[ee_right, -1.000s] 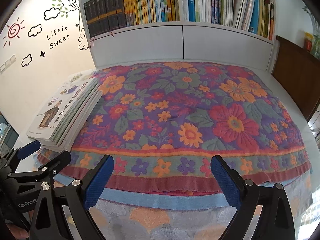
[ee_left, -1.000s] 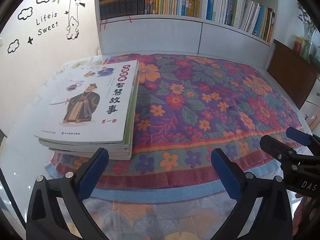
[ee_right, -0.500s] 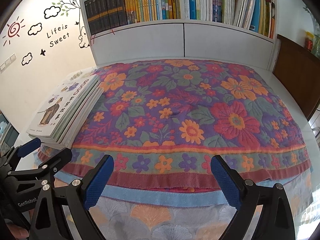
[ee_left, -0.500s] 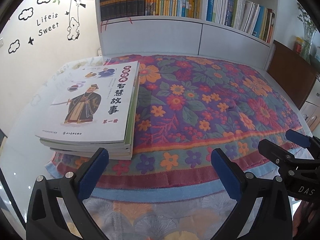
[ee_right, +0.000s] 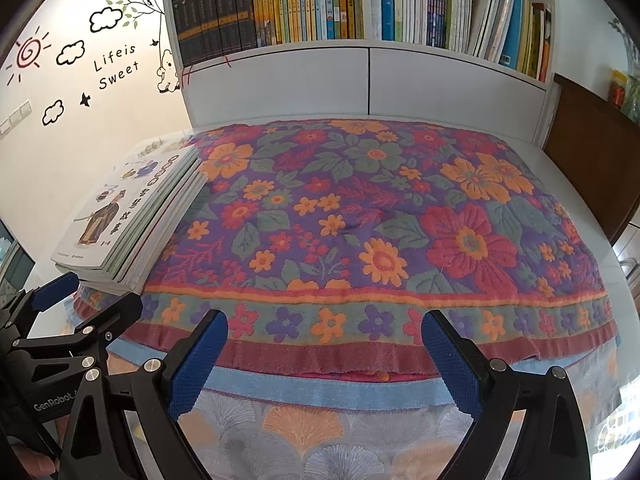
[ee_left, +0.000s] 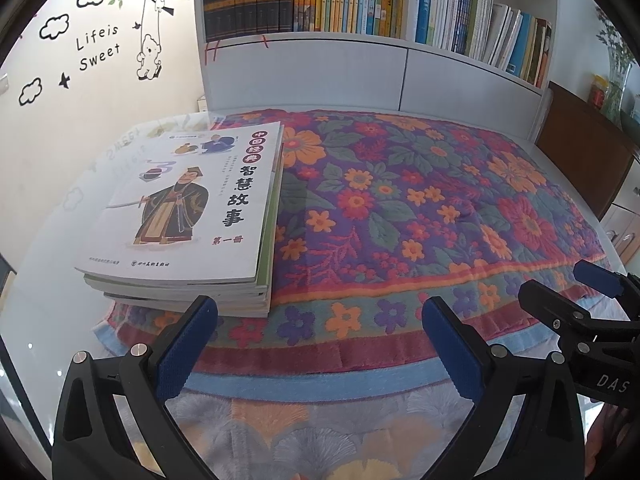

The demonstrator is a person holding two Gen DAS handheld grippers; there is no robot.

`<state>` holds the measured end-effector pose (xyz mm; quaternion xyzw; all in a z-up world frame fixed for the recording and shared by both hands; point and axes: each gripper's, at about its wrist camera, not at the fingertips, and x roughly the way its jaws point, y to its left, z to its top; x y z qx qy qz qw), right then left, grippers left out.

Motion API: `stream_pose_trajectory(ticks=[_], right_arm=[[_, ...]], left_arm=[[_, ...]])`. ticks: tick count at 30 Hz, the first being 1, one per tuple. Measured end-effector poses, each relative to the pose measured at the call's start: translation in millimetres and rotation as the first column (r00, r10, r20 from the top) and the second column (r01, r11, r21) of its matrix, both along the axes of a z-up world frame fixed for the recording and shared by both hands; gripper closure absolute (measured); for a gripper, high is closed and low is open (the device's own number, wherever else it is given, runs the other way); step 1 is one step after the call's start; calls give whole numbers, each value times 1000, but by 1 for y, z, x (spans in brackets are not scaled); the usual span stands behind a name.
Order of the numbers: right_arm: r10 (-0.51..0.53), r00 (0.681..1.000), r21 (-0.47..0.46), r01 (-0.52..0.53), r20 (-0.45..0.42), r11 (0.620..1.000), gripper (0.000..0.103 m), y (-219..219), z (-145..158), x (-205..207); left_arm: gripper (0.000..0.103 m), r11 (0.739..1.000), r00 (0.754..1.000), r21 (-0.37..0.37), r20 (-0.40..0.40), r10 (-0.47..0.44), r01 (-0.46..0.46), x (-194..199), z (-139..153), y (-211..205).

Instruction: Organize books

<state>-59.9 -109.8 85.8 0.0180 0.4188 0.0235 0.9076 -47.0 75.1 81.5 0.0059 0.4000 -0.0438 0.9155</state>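
The fingers of the left gripper (ee_left: 320, 340) stand wide apart with nothing between them, blue pads facing each other across the near border of the floral blanket (ee_left: 420, 208). Just ahead of its left finger (ee_left: 188, 344), and a little to that finger's outer side, lies the stack of paperback books (ee_left: 188, 216), its near edge close to the fingertip but not touching it. The stack rests flat on the blanket's left margin, spines toward the centre of the bed, the top cover showing a robed figure with a sword.

I count about 5 or 6 thin volumes, though the lower edges blur together. They look glossy and floppy: soft covers would likely slide on one another and sag if lifted by 1 corner. As a judgement, the whole stack is moderately heavy, so pinching across its thickness along the near edge or at the spine side, where the bindings stiffen it, seems soundest.

Further right, the right gripper (ee_right: 324, 356) also has its fingers spread and empty, aimed at bare blanket; the stack sits well off beyond its left finger (ee_right: 196, 360). Both tools are held low and level at the foot of the bed, side by side, pointing toward the white bookshelf (ee_right: 360, 72) beyond. Part of a hand (ee_right: 32, 460) shows beneath the left tool's handle.
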Motion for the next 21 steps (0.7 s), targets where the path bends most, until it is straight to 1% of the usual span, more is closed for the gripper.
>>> stream_pose_trajectory(ticks=[11,21], right_arm=[[15,1000,-11,-15,2,1000,6,6,2,-4],[13,1000,2,-13,3,1000,6,5,3,-4]], left_arm=[[1,1000,1000,6,5,-5,5,0,1,-1],[1,1000,1000,10,11,-5,5,-1,3,-2]])
